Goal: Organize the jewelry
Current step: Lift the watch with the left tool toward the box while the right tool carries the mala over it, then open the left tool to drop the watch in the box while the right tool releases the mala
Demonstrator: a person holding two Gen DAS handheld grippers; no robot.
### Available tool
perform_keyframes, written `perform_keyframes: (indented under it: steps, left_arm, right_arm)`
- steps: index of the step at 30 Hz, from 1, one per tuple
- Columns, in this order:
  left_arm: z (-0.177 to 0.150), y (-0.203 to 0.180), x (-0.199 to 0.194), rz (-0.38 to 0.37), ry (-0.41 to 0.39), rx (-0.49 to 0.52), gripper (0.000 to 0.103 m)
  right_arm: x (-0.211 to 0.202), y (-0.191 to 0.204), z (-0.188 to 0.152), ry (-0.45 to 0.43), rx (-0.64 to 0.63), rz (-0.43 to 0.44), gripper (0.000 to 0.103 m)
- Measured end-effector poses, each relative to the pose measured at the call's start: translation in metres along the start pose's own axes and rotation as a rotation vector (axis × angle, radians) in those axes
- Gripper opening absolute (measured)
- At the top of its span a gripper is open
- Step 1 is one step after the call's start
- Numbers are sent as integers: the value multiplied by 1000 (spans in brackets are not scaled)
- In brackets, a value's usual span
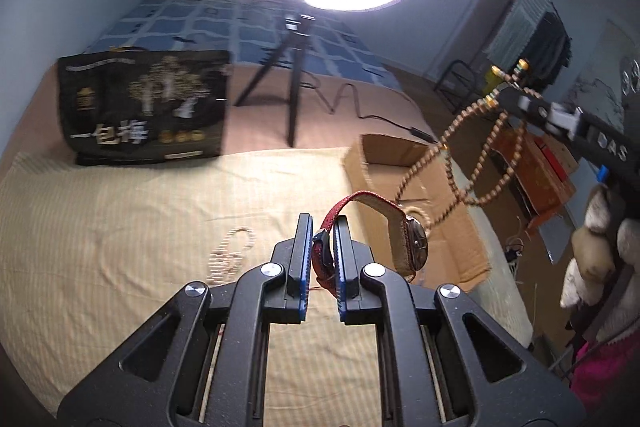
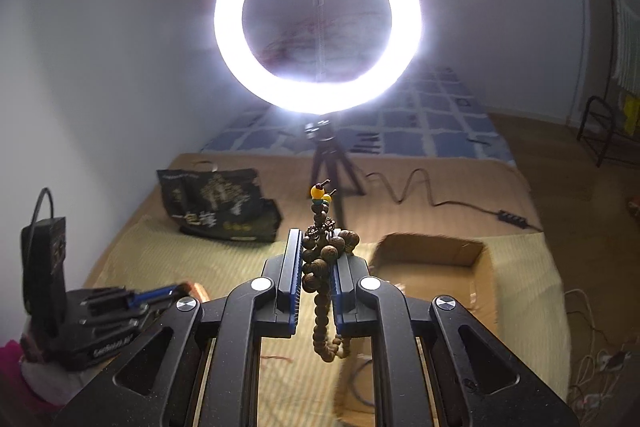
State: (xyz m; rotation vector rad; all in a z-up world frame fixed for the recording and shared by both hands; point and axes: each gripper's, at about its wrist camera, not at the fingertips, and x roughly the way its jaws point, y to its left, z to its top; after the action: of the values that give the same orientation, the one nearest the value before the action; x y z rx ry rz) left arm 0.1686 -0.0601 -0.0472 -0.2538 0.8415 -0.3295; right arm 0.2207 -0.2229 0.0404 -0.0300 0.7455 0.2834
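My left gripper point(image 1: 323, 227) is shut on the red strap of a wristwatch point(image 1: 414, 245), held above the yellow cloth; the watch case hangs to the right of the fingers. My right gripper point(image 2: 316, 239) is shut on a string of brown wooden beads point(image 2: 322, 307) with yellow end beads, whose loops hang below the jaws. In the left wrist view the right gripper point(image 1: 508, 97) holds the beads point(image 1: 476, 155) in the air over an open cardboard box point(image 1: 404, 163). A pale bead necklace point(image 1: 230, 257) lies on the cloth left of my left gripper.
A black printed bag point(image 1: 146, 105) stands at the back left of the cloth. A ring light point(image 2: 318, 17) on a tripod stands behind, with a cable trailing right. The cardboard box point(image 2: 432, 263) sits at the cloth's right side. Beyond the right edge are clutter and cables.
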Motion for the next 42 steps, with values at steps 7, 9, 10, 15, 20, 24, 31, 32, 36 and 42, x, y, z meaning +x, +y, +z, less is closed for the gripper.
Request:
perform_keyframes:
  steps: [7,9,10,15,20,24,31,32,36,42]
  left_arm:
    - [-2,-37,30,-41,32,35,8]
    - [-2,-45,38,-43,39,45,8]
    - [-3,-48,42,-46,43,48,8]
    - [-8,-66,65,-53,71,69,8]
    - [-14,-82,83,-59,95,101,8]
    - [-20,-94,96,-65,114,118,8]
    - [-24,-101,113,-72,138,116,8]
    - [-24,-101,115,-71,141,115,8]
    - [-27,-100,125,-69,160,119,8]
    - [-31,-105,129,-69,172,140,8]
  right_arm:
    - [4,-35,4,-8,33,-54,11]
    - [10,-44,4,2,41,-64,11]
    - [13,-49,3,7,45,-72,11]
    - [23,-72,1,26,60,-104,11]
    - [34,-91,-4,44,76,-131,11]
    - [43,-104,-6,49,92,-140,11]
    - [64,-114,-13,73,101,-158,11]
    - [67,-115,-14,83,102,-157,11]
    - [77,-121,-21,120,119,-139,11]
    - [86,-126,-30,163,146,-123,11]
